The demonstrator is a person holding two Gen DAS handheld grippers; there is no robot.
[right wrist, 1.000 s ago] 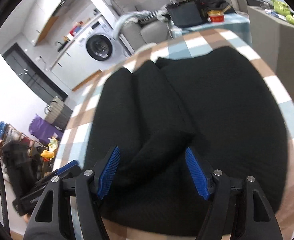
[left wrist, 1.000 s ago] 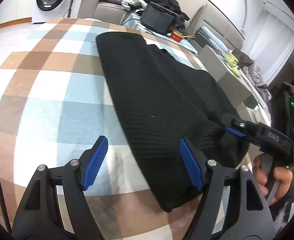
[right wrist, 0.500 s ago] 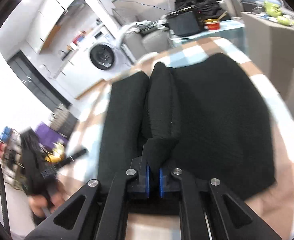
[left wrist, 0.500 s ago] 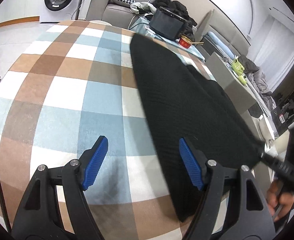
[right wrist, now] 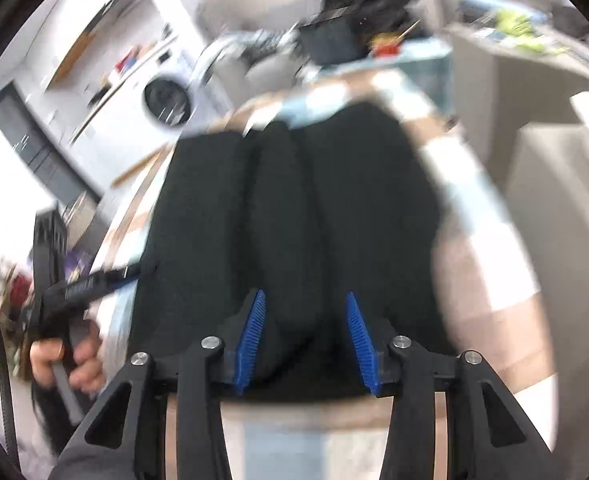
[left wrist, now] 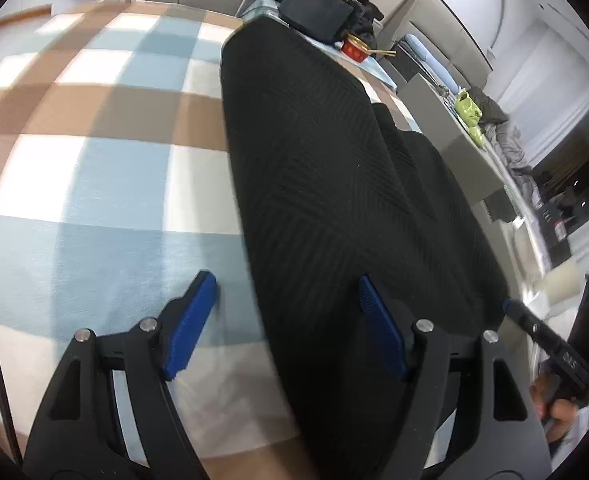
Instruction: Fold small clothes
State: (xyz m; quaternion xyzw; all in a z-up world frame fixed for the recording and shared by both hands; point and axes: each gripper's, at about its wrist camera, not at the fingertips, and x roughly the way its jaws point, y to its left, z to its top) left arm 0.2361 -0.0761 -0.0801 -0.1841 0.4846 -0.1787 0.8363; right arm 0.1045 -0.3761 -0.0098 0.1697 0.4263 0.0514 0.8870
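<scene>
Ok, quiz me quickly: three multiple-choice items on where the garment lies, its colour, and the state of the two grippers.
1. The garment lies on:
A. a checked cloth
B. bare wood
C. a sofa

2. The garment is:
A. white
B. black
C. red

3. The right gripper is:
A. shut on the garment
B. open
C. out of view

Answers:
1 A, blue, brown and white squares of the checked cloth surround it.
2 B, dark ribbed knit in both views.
3 B, its blue pads stand apart over the fabric; the left gripper is open too.

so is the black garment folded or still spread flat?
Partly folded: the black garment lies in lengthwise overlapping panels on the checked cloth.
</scene>
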